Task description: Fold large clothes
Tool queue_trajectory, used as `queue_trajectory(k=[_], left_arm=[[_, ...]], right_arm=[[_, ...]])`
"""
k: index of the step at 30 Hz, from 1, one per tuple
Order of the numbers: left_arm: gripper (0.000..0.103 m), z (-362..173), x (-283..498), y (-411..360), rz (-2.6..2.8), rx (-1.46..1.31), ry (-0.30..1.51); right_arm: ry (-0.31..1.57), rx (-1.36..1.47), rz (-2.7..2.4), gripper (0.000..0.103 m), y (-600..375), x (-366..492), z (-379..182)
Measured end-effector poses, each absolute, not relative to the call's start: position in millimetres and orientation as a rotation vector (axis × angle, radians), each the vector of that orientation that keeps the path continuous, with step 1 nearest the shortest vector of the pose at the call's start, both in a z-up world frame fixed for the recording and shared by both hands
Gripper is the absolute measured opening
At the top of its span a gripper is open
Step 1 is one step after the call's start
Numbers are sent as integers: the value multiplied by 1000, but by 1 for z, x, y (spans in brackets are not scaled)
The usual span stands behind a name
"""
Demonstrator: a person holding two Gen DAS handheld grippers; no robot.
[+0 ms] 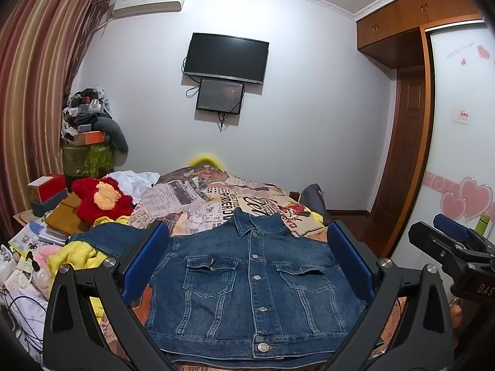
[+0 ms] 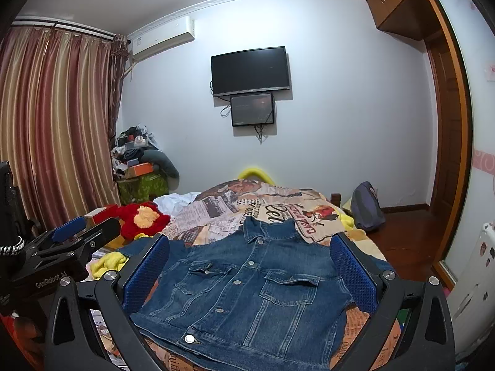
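A blue denim jacket (image 1: 247, 287) lies flat and buttoned on the bed, collar towards the far wall, hem nearest me. One sleeve (image 1: 102, 238) stretches out to the left. My left gripper (image 1: 247, 227) hovers open above the hem side, its blue pads (image 1: 145, 259) framing the jacket's body with nothing between them. In the right wrist view the jacket (image 2: 247, 287) sits slightly to the left, and my right gripper (image 2: 250, 238) is likewise open and empty above it. Each gripper shows at the edge of the other's view: the right gripper (image 1: 433, 232) and the left gripper (image 2: 92, 228).
The bed cover (image 1: 198, 198) has a newspaper print. A red and yellow plush toy (image 1: 102, 201), a yellow blanket (image 1: 77, 256) and stacked books and boxes (image 1: 46, 194) crowd the left side. A backpack (image 2: 366, 207) leans at the bed's right, near the wooden floor and wardrobe.
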State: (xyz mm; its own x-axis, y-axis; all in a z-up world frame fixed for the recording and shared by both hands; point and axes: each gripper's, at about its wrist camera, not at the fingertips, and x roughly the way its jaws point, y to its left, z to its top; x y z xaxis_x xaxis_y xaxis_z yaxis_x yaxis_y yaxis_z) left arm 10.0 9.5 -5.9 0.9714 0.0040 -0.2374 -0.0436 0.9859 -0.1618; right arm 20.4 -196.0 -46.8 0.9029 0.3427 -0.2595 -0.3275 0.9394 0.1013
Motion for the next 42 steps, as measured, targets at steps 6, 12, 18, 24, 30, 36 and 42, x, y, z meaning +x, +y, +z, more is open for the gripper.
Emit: queue_trajectory(k=[6,12,18,24,30,36,42], left_arm=[[103,-9,13,12,27,-176,248],[103,-9,15,13,30,-184,253],[103,-10,16,13,28,-184,257],[103,-11,15,14,24,-182,259],[103,-11,15,13,28,-179,256],[103,-13,16,14,25,-190,264],[103,-13,18,15,27,-193,267]], right_arm=[[278,55,347,103,-195,19,-46],[278,54,347,103,-194,19,-45],[279,55,347,103,-194,19,-45],[279,56,346,103,-194,19,-45],[281,55,350,103,-194,18,-45],[282,56,348,103,-194,19,-45],[283,56,348,103,-193,19,-45]])
